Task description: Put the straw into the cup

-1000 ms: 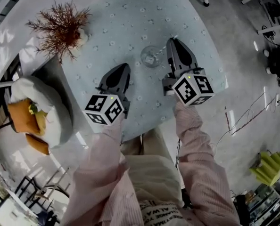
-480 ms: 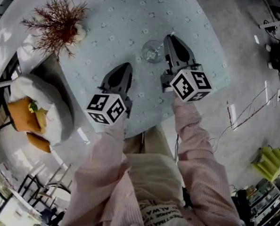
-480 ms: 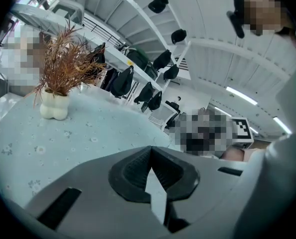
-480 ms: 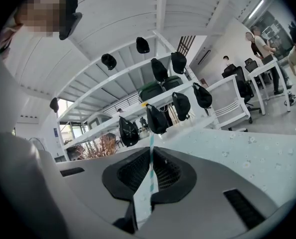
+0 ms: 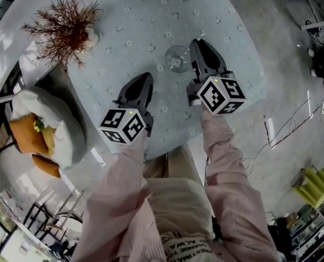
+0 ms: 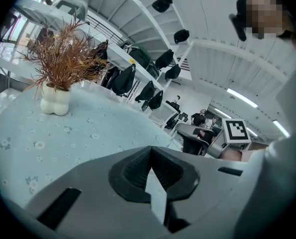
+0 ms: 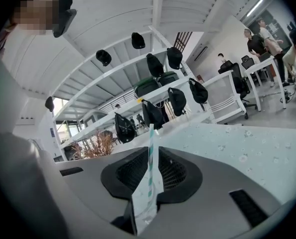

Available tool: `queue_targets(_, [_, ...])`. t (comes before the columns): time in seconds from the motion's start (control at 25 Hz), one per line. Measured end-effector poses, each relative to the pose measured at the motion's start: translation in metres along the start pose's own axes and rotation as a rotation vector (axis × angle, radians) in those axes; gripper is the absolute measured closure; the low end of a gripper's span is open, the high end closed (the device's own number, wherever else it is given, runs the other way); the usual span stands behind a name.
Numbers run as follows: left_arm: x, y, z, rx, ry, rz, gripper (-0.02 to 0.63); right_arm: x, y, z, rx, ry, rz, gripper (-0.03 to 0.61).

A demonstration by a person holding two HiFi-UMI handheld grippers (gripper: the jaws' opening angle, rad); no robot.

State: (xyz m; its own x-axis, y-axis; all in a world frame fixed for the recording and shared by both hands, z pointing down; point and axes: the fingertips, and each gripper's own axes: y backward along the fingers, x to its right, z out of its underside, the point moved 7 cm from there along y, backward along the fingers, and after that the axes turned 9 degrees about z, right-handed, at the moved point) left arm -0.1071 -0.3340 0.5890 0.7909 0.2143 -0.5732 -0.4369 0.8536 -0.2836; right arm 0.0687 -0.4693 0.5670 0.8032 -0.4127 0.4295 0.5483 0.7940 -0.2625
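Note:
A clear glass cup (image 5: 177, 59) stands on the pale blue flowered tablecloth (image 5: 151, 21). My right gripper (image 5: 198, 43) hovers just right of the cup. A green-and-white striped straw (image 7: 150, 148) in a white paper wrapper stands upright between its jaws, which are opening while the pads still touch it. My left gripper (image 5: 143, 82) is lower left of the cup, over the near part of the table. Its jaws are shut on a strip of white paper (image 6: 156, 193). The cup does not show clearly in either gripper view.
A dried reddish plant in a white vase (image 5: 69, 29) (image 6: 56, 99) stands at the table's far left. A chair with a white cushion and orange items (image 5: 45, 132) is left of the table. The table edge (image 5: 167, 152) runs close to the person's body. Cables lie on the floor at the right.
Both grippers have sunk slightly toward the table. The right one stays beside the cup with the straw still in it.

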Motion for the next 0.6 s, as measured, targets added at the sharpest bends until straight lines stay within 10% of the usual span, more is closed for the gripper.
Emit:
queue_targets(0.2, [0.002,0.000,0.000,0.003,0.001,0.009,0.614,0.003,0.001,0.002,-0.016,-0.022,0.017,0.469])
queue_targets(0.6, [0.029,0.013,-0.017,0.028,-0.051,0.049,0.614,-0.002,0.032,-0.006,-0.023,-0.004,0.033,0.509])
